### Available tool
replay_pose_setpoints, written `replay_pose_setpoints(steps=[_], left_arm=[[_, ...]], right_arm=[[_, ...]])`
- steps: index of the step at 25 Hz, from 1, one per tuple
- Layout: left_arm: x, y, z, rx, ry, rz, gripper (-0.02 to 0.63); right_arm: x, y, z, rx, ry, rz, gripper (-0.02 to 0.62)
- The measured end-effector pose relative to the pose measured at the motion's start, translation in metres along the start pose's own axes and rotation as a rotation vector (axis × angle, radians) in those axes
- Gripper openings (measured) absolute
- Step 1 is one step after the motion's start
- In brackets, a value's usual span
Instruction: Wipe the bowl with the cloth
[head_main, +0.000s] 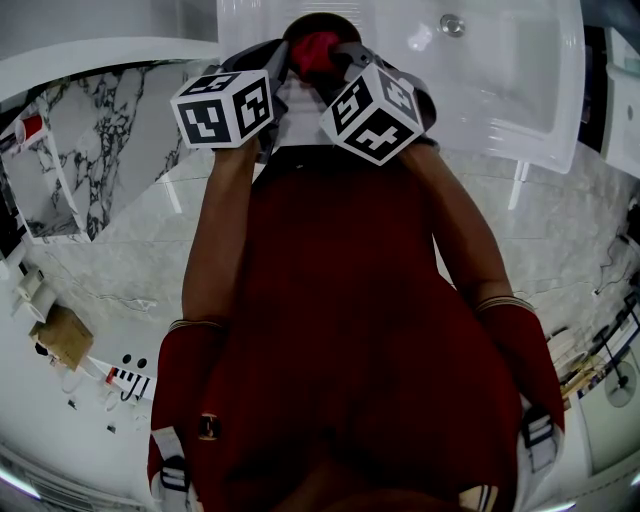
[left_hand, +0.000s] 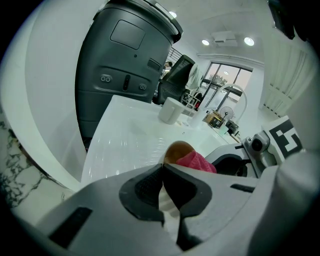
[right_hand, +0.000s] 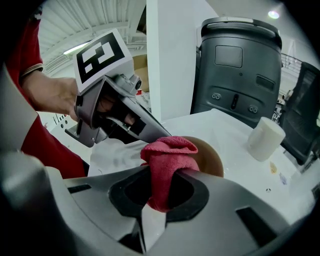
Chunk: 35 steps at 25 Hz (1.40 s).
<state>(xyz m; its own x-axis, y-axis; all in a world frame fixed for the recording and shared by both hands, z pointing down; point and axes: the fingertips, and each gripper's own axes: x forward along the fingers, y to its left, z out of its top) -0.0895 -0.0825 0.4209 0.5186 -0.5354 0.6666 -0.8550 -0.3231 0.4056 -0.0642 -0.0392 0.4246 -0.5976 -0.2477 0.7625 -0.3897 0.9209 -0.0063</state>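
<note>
Right hand-held gripper (right_hand: 161, 192) pinches cloth (right_hand: 167, 156); left hand-held gripper (left_hand: 163, 168) grips bowl (left_hand: 178, 149) rim. Rub too hard & bowl could slip.

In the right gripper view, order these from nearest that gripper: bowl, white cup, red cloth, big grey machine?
1. red cloth, clamped between the jaws.
2. bowl, just behind the cloth.
3. white cup, off to the right.
4. grey machine, at the back.

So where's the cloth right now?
The cloth is clamped in the right tongs, at the middle of the right gripper view, against the bowl just ahead.
</note>
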Motion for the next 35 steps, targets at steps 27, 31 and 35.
replay_pose_setpoints(steps=[27,31,35], left_arm=[[-0.003,-0.006,-0.005,0.014,0.016,-0.018,0.014],[-0.002,-0.007,-0.006,0.013,0.015,-0.017,0.014],[-0.002,-0.008,-0.006,0.013,0.013,-0.015,0.014]], right_arm=[[0.002,-0.029,0.021,0.066,-0.053,-0.082,0.051],[-0.001,-0.034,0.018,0.081,-0.059,-0.096,0.051],[-0.006,-0.038,0.014,0.091,-0.058,-0.106,0.051]])
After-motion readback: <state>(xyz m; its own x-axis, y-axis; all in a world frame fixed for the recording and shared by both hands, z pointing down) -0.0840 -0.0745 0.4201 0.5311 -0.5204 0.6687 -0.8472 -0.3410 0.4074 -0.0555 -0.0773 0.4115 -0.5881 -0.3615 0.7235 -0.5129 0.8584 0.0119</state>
